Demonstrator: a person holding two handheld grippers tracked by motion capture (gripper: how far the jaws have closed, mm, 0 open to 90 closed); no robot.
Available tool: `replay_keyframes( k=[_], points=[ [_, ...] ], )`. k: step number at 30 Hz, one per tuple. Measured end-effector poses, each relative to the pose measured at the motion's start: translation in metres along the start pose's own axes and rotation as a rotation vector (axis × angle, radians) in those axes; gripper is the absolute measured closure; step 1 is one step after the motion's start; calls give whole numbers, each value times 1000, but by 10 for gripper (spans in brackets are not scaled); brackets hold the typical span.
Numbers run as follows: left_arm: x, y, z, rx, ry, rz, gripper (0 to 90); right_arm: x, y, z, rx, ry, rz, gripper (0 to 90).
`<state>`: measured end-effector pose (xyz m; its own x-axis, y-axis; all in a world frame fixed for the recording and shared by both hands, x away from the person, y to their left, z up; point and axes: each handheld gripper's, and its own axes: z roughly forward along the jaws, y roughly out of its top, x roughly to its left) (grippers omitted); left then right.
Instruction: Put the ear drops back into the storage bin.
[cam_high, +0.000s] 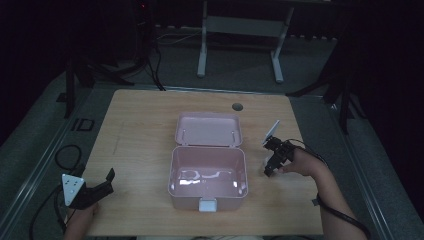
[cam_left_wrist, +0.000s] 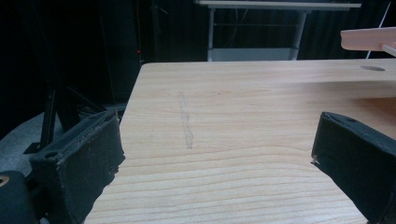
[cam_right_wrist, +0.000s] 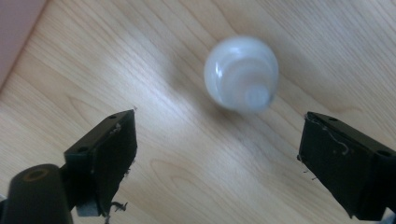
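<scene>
Pink box (cam_high: 207, 172), white bottle (cam_right_wrist: 241, 73), pale wood-grain table (cam_high: 140, 125).

The left gripper (cam_high: 102, 182) sits low at the person's near left, held level, its jaws spread wide and empty, pointing forward and to the right. The right gripper (cam_high: 272, 157) is held farther forward at the right, forearm angled inward, tilted steeply downward, jaws parted wide with nothing between them.

Dim high view, dark surroundings, glare inside pink box (cam_high: 207, 172), blurred white bottle (cam_right_wrist: 241, 73)
</scene>
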<state>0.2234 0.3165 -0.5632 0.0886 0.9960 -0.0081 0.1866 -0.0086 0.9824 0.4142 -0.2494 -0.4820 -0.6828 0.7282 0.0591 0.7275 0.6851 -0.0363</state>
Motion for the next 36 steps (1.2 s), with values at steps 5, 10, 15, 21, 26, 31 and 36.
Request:
replay_keyframes(
  k=[5,10,15,21,26,31,36],
  points=[
    [0,0,0,0,-1,-1,20,-1,12,7,21,13,-3,178],
    [0,0,0,0,-2,0,20,-3,21,11,38,7,4,263],
    [0,0,0,0,-2,1,20,-6,27,15,57,19,3,369],
    [0,0,0,0,-2,1,20,-7,32,19,72,-8,-6,557],
    [0,0,0,3,-2,-2,20,-5,32,20,76,-25,-40,593],
    [0,0,0,3,-1,-2,20,-3,28,14,46,-54,-90,595],
    [0,0,0,2,0,-1,20,4,21,12,85,-60,-193,595]
  ],
)
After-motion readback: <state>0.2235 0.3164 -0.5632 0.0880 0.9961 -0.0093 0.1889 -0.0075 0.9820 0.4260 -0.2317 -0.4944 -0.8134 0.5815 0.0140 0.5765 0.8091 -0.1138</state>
